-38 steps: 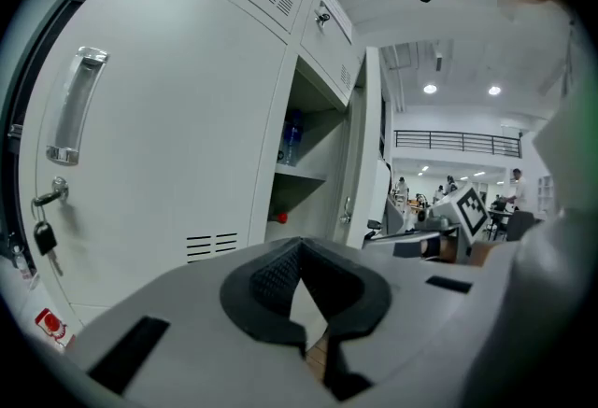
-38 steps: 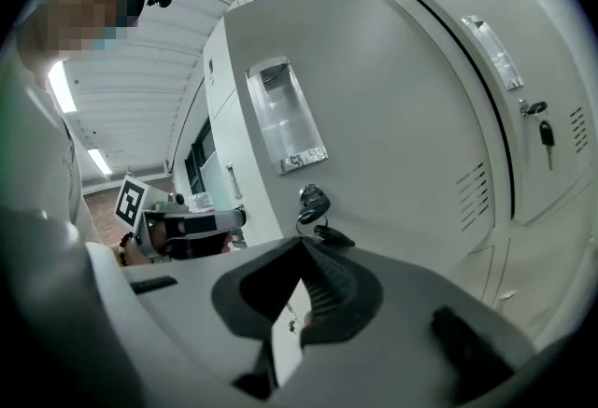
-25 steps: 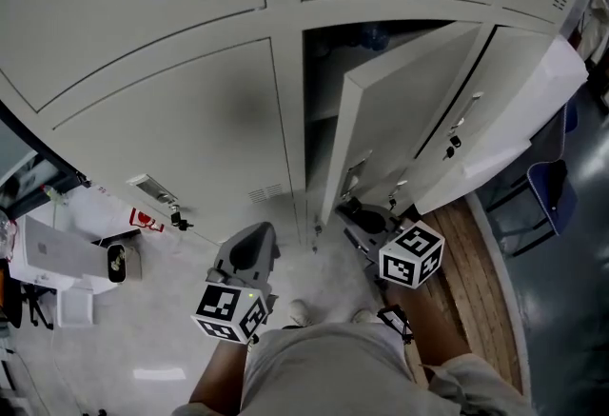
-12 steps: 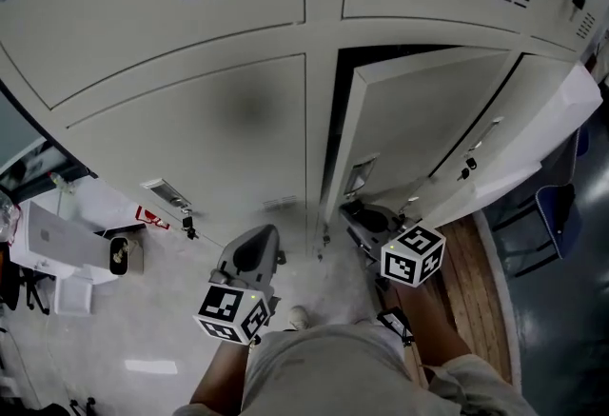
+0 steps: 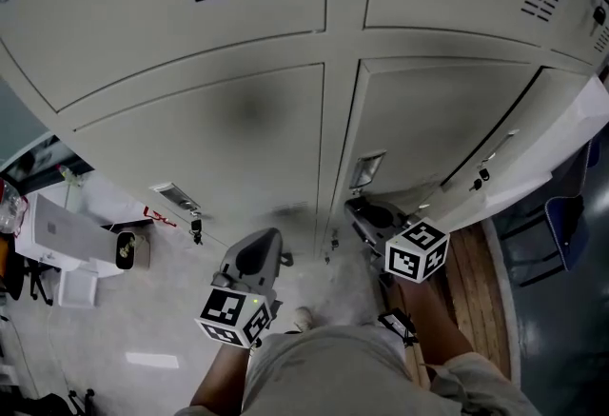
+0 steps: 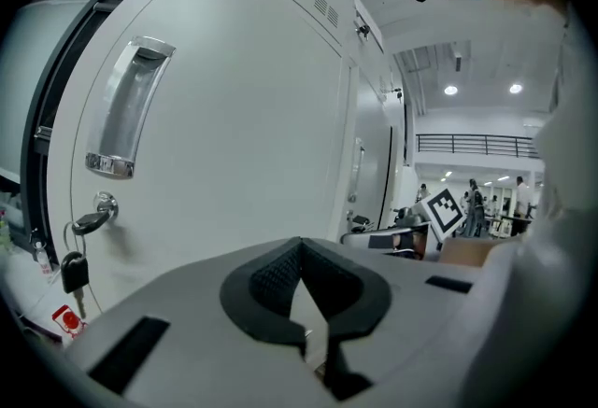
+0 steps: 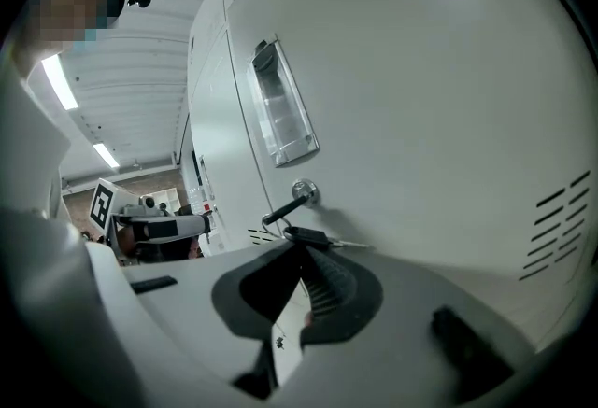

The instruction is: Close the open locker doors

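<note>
L gripper, lower centre: jaws pressing together, gripping nothing. R gripper: jaws likewise meeting, empty, tip sitting just beside keyed lock of locker door, centre-right, lying approx. flush. At right edge, farther door standing ajar. Pale floor showing lower left.

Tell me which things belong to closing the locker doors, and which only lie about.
Job: middle locker door, open right-hand door, right gripper, left gripper.
Lying about: white box, blue chair, hanging keys.
</note>
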Demonstrator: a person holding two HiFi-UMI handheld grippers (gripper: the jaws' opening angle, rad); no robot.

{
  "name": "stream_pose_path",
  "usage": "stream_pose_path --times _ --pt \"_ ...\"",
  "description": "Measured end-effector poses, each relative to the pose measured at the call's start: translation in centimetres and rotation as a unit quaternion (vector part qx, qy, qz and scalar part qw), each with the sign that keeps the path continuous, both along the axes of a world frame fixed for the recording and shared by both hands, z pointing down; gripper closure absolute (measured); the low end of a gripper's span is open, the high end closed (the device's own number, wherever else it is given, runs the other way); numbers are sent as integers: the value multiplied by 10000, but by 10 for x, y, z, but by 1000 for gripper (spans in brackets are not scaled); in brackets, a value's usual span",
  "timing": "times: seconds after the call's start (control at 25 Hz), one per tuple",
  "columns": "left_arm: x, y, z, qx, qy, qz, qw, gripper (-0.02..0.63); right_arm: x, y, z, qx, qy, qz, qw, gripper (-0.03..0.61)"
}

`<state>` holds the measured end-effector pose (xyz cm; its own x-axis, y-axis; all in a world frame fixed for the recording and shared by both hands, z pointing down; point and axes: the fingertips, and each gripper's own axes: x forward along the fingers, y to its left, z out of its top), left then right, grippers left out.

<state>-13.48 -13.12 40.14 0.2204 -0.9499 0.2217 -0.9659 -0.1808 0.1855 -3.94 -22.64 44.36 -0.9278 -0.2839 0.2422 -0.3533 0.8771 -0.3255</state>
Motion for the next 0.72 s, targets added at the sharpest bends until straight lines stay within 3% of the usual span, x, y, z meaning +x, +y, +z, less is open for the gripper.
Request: stream_pose_path --times 0.72 --pt "-8 7 0 -47 -105 -194 9997 598 -8 -13 2 -12 -8 -94 10000 554"
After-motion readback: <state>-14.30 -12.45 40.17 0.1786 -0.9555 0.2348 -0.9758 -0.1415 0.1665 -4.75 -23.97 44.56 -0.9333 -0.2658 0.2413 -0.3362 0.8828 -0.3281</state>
